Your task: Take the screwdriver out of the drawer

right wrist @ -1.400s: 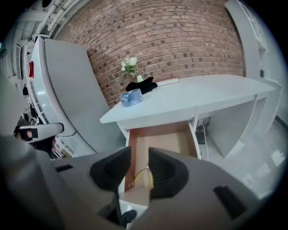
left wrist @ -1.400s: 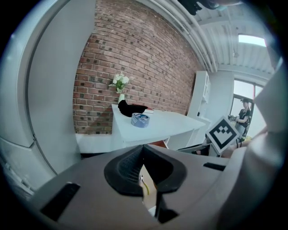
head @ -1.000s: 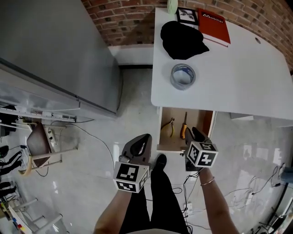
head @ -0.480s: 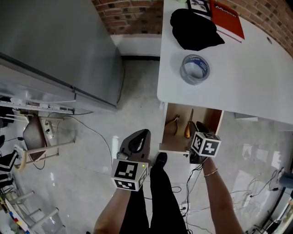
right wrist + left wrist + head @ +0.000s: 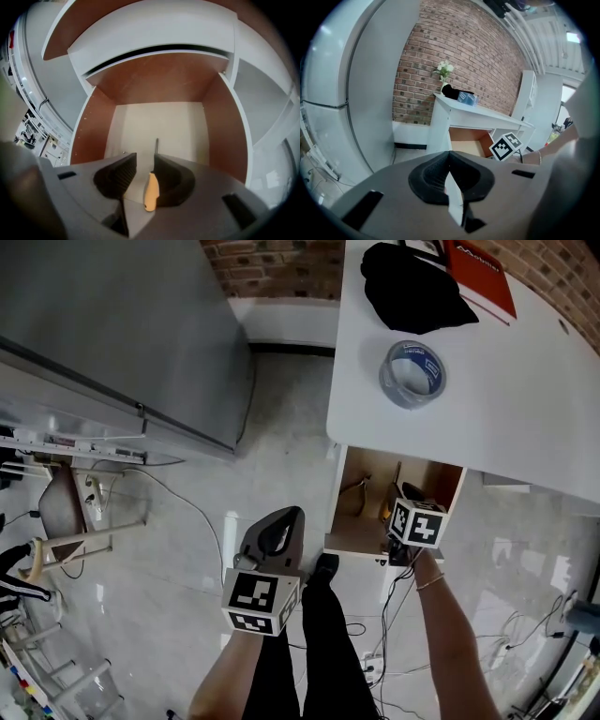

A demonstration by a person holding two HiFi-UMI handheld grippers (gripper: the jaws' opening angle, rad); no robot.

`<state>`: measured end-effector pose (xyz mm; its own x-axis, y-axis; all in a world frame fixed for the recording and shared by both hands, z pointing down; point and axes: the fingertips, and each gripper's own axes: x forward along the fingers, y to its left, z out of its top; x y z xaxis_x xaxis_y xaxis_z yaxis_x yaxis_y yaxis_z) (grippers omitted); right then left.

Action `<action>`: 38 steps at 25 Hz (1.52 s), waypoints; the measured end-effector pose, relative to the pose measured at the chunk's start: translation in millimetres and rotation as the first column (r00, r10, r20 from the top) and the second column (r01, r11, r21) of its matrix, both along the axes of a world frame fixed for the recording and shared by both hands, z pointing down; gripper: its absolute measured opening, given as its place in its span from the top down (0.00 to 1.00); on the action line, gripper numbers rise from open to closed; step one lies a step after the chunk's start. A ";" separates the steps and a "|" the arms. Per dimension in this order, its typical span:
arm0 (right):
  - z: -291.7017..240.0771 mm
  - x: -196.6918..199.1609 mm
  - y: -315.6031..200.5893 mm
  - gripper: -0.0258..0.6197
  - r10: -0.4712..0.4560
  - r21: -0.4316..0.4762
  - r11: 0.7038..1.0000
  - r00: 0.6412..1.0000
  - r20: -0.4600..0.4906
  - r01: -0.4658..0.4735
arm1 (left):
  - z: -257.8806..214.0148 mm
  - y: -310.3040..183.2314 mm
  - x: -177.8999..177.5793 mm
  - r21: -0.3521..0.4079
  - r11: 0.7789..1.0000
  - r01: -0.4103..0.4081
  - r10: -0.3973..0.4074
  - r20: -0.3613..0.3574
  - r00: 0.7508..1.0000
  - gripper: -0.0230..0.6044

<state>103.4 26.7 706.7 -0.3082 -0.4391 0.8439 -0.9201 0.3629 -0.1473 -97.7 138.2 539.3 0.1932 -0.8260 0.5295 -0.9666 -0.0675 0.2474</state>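
The right gripper [image 5: 144, 164] hung inside the open drawer [image 5: 225, 136] with its jaws spread. The screwdriver [image 5: 150, 191] lay between them, close against one jaw, with bare floor ahead to the back wall. Only the head view showed pliers [image 5: 352, 489] near the left wall. The left gripper [image 5: 450, 157], jaws pressed together and empty, hung well clear.

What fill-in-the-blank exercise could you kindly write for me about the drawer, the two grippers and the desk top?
1. The wooden drawer under the white desk stands ____.
2. The metal-shafted screwdriver between the right gripper's parted jaws has an ____ handle.
3. The left gripper, jaws shut, holds ____.
4. The grey roll of tape lies on the desk beside a ____ fabric item.
Missing words: open; orange; nothing; black.
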 end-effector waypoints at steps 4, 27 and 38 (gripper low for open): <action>12.5 2.7 -7.0 0.77 -0.004 -0.004 1.000 0.999 -0.038 0.003 | 6.5 1.7 -1.2 -0.007 1.000 0.004 -0.004 -0.001 1.000 0.98; 53.6 11.3 -19.5 0.83 0.003 -0.033 0.999 0.985 -0.174 -0.009 | 22.8 -4.1 -30.0 -0.013 0.998 0.058 -0.058 -0.003 0.998 0.98; 52.0 5.0 -17.0 0.90 -0.029 -0.038 0.999 0.971 -0.238 0.020 | 22.9 -10.5 -27.5 -0.016 0.998 0.054 -0.054 -0.003 0.999 0.98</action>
